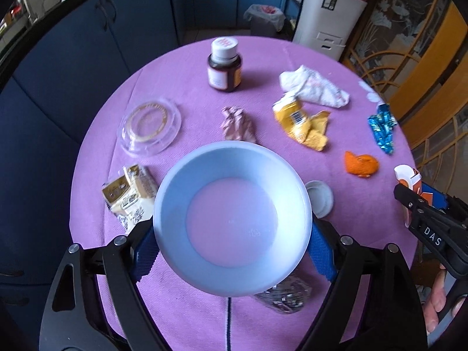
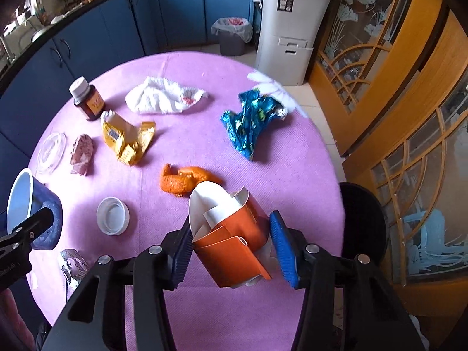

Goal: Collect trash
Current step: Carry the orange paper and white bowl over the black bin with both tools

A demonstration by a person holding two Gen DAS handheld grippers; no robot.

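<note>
My left gripper (image 1: pixel 232 234) is shut on a round cup (image 1: pixel 232 216), white inside and blue outside, held above the purple-clothed round table (image 1: pixel 190 67). My right gripper (image 2: pixel 234 248) is shut on a crumpled orange-and-white carton (image 2: pixel 234 234), also lifted off the cloth. Loose trash lies on the table: a yellow wrapper (image 2: pixel 125 137), a white tissue (image 2: pixel 163 96), a blue foil wrapper (image 2: pixel 251 117), orange peel (image 2: pixel 184 180), a pink wrapper (image 2: pixel 82 153), a clear plastic lid (image 1: pixel 149 125), a white cap (image 2: pixel 112 216), a beige pack (image 1: pixel 131 193) and a silver foil piece (image 1: pixel 286 295).
A brown jar (image 1: pixel 224 64) with a white cap stands at the table's far side. On the floor beyond are a grey lined waste bin (image 2: pixel 232 33) and a tall white bin (image 2: pixel 289 35). Blue cabinets (image 2: pixel 181 5) run behind, wooden glass doors (image 2: pixel 409 87) at the right, and a black stool (image 2: pixel 362 219) beside the table.
</note>
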